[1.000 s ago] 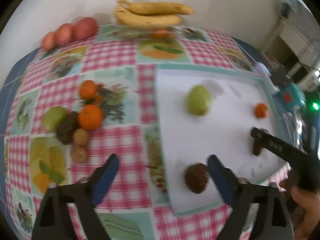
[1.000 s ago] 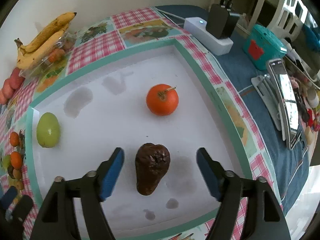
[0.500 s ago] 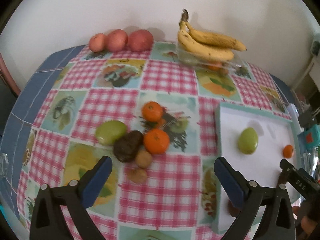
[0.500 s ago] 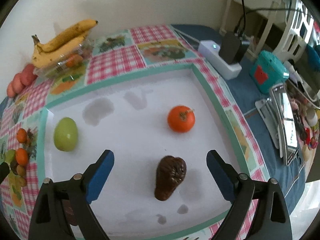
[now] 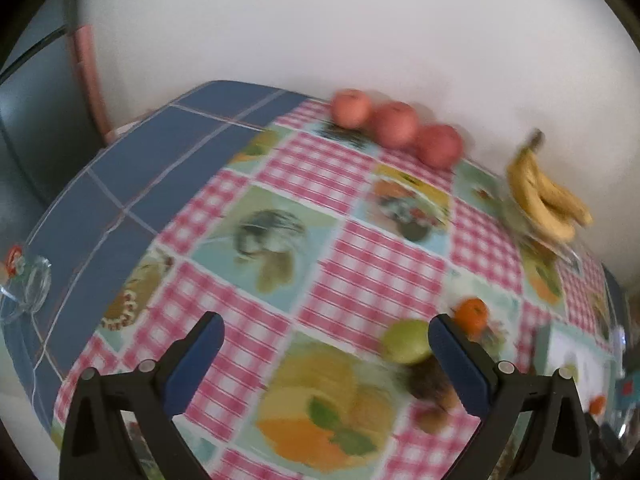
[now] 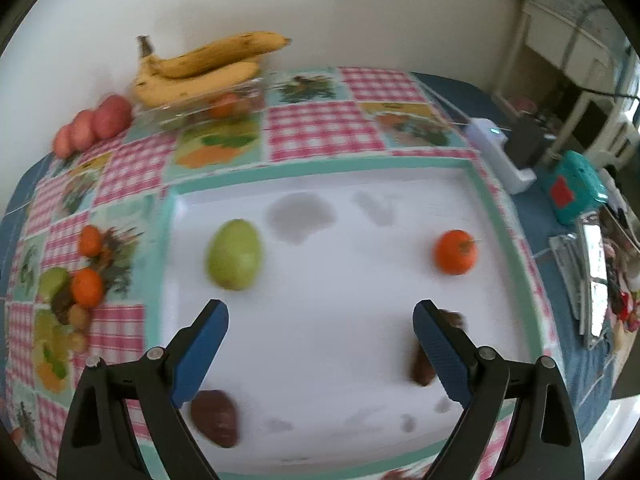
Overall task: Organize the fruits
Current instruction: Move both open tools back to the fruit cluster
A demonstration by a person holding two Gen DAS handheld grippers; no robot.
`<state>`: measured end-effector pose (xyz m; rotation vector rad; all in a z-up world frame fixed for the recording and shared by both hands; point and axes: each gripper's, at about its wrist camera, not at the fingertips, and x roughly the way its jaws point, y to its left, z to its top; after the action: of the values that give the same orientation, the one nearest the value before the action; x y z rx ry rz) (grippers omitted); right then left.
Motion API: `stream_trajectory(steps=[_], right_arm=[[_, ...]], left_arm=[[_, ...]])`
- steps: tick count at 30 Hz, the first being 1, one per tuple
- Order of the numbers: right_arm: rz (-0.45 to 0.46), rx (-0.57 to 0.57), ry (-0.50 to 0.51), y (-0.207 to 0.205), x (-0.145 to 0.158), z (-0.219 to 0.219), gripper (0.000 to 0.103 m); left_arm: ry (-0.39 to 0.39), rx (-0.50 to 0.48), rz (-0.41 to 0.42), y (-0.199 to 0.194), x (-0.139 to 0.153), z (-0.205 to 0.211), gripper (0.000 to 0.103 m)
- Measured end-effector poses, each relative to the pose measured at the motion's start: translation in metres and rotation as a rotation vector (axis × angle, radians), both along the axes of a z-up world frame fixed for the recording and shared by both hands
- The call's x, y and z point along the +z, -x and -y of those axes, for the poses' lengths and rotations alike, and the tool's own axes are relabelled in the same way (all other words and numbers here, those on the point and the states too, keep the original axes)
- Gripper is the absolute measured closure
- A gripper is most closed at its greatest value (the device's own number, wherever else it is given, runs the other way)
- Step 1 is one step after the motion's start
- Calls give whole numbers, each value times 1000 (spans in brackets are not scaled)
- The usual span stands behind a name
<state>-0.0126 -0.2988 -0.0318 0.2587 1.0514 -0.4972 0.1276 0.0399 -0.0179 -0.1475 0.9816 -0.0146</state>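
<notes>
Tray fruit: green pear [image 6: 234,254] at 10 o'clock on the white tray [image 6: 320,360]; tangerine [image 6: 456,251] at 2; two dark fruits at 4 and 7
Loose pile [image 6: 74,294]: on the bench, 9 o'clock of the tray
Right gripper [image 6: 320,352]: fingers spread, empty, over the tray
Left gripper [image 5: 325,364]: fingers spread, empty, above the checked cloth [image 5: 360,264]

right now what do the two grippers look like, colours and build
Both look alike. The left gripper has black angular plastic arms with round silver screw heads on top, ending in two flat blue fingers. The right gripper has the same black frame, silver screws and blue fingers. No cables, markings or sleeves show in either wrist view.
</notes>
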Motion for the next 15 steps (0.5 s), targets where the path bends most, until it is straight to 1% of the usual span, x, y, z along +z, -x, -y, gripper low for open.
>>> stream_trajectory(steps=[2,4,7,10,15], right_arm=[[20,30,-3,-6,5,-13,9],[39,58,-12,-12,9,-25,9],[63,114,-43,-24,14,-44,9],[68,167,-50,-38,17,-64,9],[55,214,-72,-61,13,-83,9]], left_arm=[[-11,12,-12,-3,-2,-7,0],[-1,2,-16,-5,-1,-13,0],[-2,-15,1,-7,4,-17,0],[-8,-33,7,-11,8,-18,0],[52,-45,-19,-21,8,-16,0]])
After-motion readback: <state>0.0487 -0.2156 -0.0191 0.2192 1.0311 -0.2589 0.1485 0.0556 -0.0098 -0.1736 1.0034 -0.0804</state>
